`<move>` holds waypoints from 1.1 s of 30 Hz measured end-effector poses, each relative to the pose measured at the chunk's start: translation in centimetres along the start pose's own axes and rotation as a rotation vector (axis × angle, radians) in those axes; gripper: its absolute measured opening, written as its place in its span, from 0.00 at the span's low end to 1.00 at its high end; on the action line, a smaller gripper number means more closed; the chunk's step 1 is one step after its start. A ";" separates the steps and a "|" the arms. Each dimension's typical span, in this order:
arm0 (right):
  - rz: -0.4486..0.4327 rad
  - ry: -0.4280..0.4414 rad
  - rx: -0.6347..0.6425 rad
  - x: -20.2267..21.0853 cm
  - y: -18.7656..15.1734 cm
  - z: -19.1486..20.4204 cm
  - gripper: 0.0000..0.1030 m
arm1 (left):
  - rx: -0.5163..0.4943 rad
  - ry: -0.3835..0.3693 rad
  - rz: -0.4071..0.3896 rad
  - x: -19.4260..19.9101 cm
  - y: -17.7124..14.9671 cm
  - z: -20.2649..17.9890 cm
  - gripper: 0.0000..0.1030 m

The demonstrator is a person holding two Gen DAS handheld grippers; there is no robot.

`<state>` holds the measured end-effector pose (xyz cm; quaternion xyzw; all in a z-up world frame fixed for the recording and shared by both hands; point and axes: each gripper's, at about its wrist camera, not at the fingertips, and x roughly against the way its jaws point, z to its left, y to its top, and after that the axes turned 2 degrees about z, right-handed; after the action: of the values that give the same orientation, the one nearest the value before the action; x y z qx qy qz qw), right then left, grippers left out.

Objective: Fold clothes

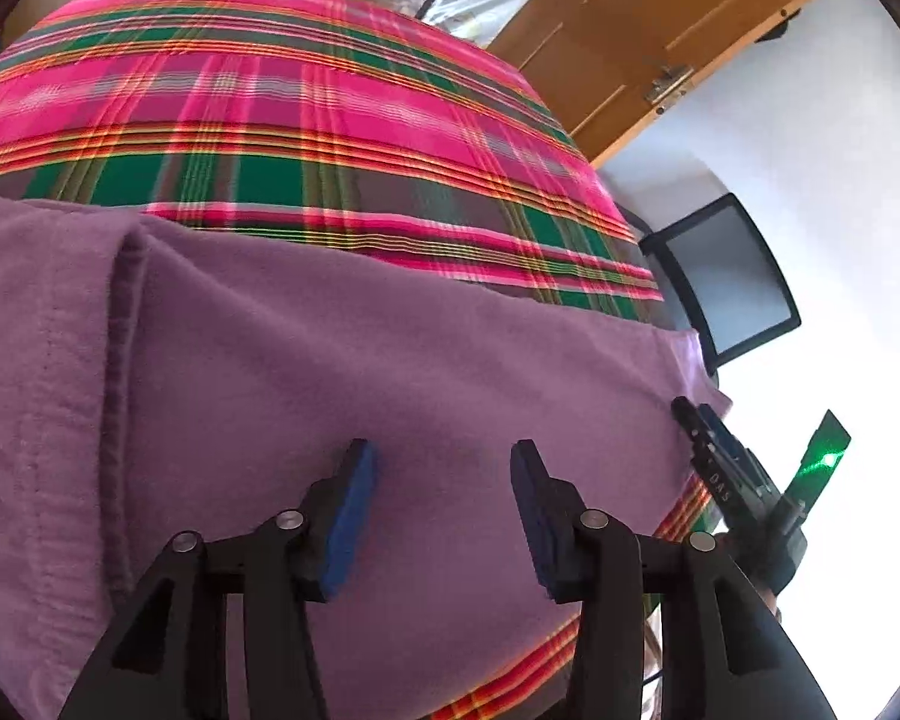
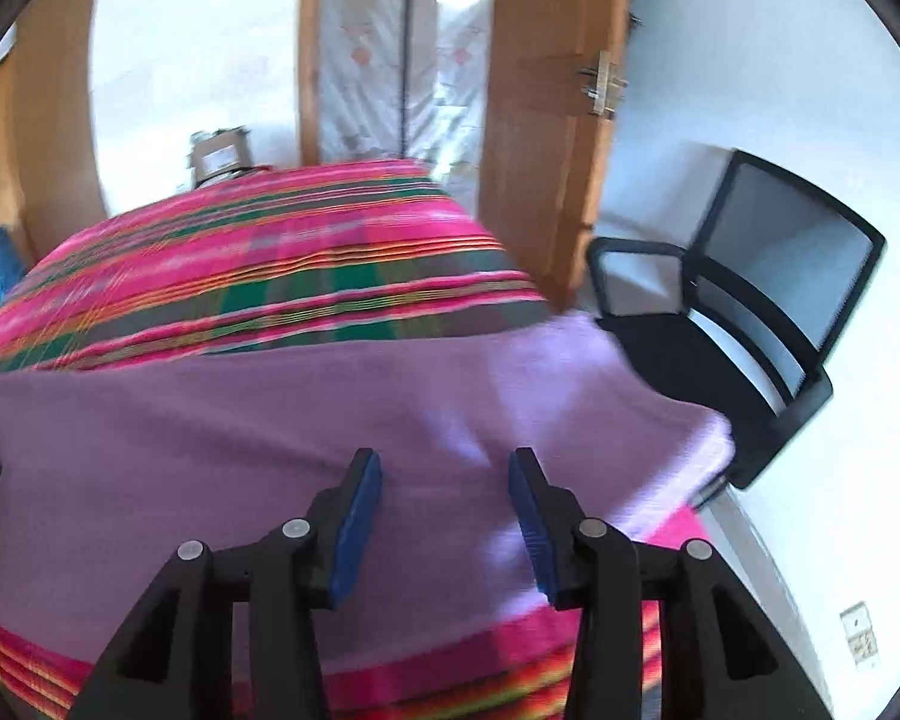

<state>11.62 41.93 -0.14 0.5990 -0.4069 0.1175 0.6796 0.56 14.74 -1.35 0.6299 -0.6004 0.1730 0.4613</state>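
A purple garment (image 1: 330, 360) lies spread flat on a bed under a pink, green and orange plaid cover (image 1: 270, 90). At the left a folded flap with a stitched hem (image 1: 120, 312) lies over it. My left gripper (image 1: 444, 456) hovers over the garment's near part, open, with nothing between its blue pads. My right gripper (image 1: 690, 414) shows side-on at the garment's right edge. In the right wrist view my right gripper (image 2: 444, 462) is open and empty over the same purple garment (image 2: 270, 408), near its right corner, which hangs off the bed's edge. The picture there is blurred.
A black mesh office chair (image 2: 750, 312) stands close to the bed's right side. Behind the bed's far right corner a wooden door (image 2: 546, 120) stands ajar. A small box (image 2: 219, 159) sits beyond the bed's far edge. The plaid cover (image 2: 270, 240) beyond the garment is bare.
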 end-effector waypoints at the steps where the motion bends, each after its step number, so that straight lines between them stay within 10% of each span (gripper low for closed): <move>1: 0.003 -0.033 -0.019 -0.1 0.0 -0.8 0.44 | -0.014 0.004 0.002 -0.1 0.0 -0.2 0.46; 11: -0.003 -0.125 -0.227 0.2 0.0 -7.5 0.44 | -0.044 -0.007 0.000 -1.1 0.4 -1.3 0.46; 33: 0.055 0.194 -0.620 -2.8 -1.7 -13.6 0.50 | -0.102 -0.009 0.050 -2.4 0.8 -3.5 0.46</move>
<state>16.56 54.81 -2.64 0.3382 -0.3727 0.0628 0.8618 0.45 19.08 -1.04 0.5912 -0.6261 0.1509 0.4855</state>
